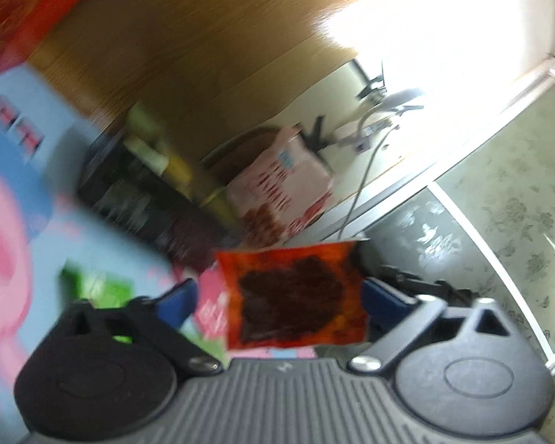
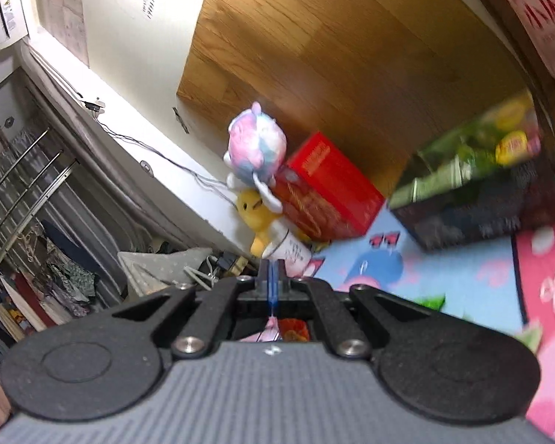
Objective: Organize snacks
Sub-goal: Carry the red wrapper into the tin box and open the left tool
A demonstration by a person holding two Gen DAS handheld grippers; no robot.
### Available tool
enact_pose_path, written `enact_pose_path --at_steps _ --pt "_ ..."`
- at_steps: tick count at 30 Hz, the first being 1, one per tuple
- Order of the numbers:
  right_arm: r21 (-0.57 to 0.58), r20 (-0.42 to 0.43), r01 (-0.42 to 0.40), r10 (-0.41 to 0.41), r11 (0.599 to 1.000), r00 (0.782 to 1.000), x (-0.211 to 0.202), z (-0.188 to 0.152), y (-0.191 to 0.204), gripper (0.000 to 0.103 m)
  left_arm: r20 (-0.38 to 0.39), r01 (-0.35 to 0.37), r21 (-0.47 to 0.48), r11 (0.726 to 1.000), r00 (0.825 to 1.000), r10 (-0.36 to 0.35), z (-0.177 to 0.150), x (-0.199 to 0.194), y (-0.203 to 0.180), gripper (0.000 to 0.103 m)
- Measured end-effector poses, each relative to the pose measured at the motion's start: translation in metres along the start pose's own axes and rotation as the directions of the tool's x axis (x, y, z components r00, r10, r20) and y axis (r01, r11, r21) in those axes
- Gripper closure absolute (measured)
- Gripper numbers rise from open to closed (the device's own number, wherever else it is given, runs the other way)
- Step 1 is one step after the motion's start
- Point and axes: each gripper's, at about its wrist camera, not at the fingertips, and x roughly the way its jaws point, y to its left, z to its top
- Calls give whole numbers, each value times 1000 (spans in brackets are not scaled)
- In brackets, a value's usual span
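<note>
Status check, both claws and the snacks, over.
Left claw open around orange snack packet, apparently not clamped. Right claw shut, nothing visibly held. Black snack box ahead; view blurred.

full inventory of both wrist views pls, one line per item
snack packet: 1, orange-red, between left gripper's fingers
dark basket: 1, black, on the mat, holding green and yellow packs
red box: 1, red, by the wooden panel
pink bag: 1, pink-white, beyond the basket
plush toys: 2, pastel and yellow, beside red box
mat: 1, blue-pink cartoon print
left gripper: open around snack packet
right gripper: shut
</note>
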Motion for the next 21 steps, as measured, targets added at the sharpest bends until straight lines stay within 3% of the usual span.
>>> enact_pose_path --at_steps 10,15,16,18,19,21 --pt "-54 115 138 -131 989 985 26 94 -47 101 3 -97 85 992 995 97 90 98 8 20" --pt "-70 123 243 -234 967 964 35 103 -90 100 -38 -185 82 979 981 188 106 144 39 17" --pt "-98 125 287 -275 953 953 37 100 -97 95 -54 -204 75 976 977 209 105 154 46 16" --pt "-180 144 407 -386 895 911 42 91 -105 88 -73 -227 71 971 970 232 103 164 53 15" --pt "-211 157 466 -441 859 884 45 86 -109 81 -76 -229 77 971 969 234 102 168 54 15" --pt "-249 184 550 -519 797 835 47 75 -115 78 -68 -231 99 968 969 238 99 167 51 15"
